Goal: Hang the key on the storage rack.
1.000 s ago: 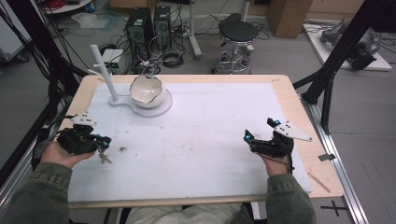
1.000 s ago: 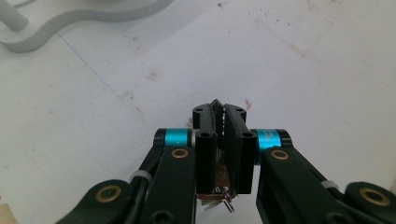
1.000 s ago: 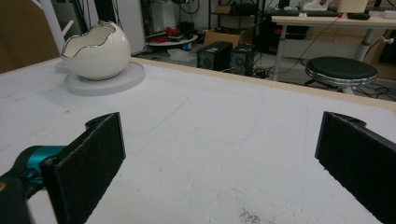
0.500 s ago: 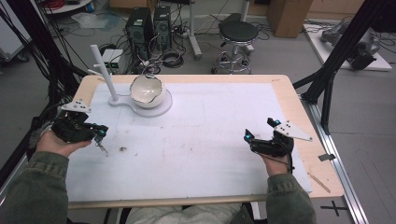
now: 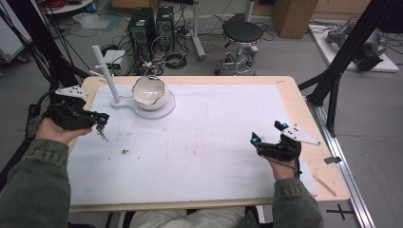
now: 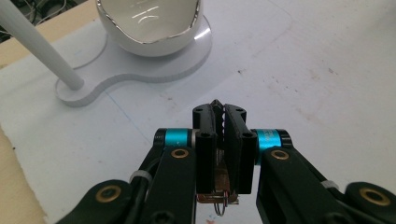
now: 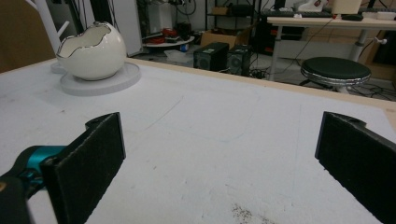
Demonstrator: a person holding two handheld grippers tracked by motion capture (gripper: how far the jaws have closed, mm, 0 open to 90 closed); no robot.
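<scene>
High view shows a white-covered table (image 5: 199, 142) with the left gripper (image 5: 97, 121) held above its left edge, in the left middle of the frame, and the right gripper (image 5: 266, 145) low over the sheet at the lower right. The left gripper's jaws are pressed together on a small bunch of keys (image 5: 101, 134), which hangs below the tips; in the left gripper view the serrated edge of a key (image 6: 218, 114) pokes up between the closed jaws near the frame's centre, and a ring with a brownish tag shows beneath them at the bottom. The right gripper's jaws stand wide apart, with nothing between them; in the right gripper view the two black pads sit at the lower left and lower right corners with bare sheet between. An egg-shaped white bowl (image 5: 148, 91) with a jagged silver rim rests on a round white base (image 5: 164, 107) in the upper left of the high view, and a slanted white rod (image 5: 105, 71) rises from the smaller end of that base, just left of the bowl. The keys are near the base, lower left of it, but apart from it. A dark speck (image 5: 125, 152) lies on the sheet below the keys. A black stool (image 5: 242, 33) stands on the floor beyond the table.
</scene>
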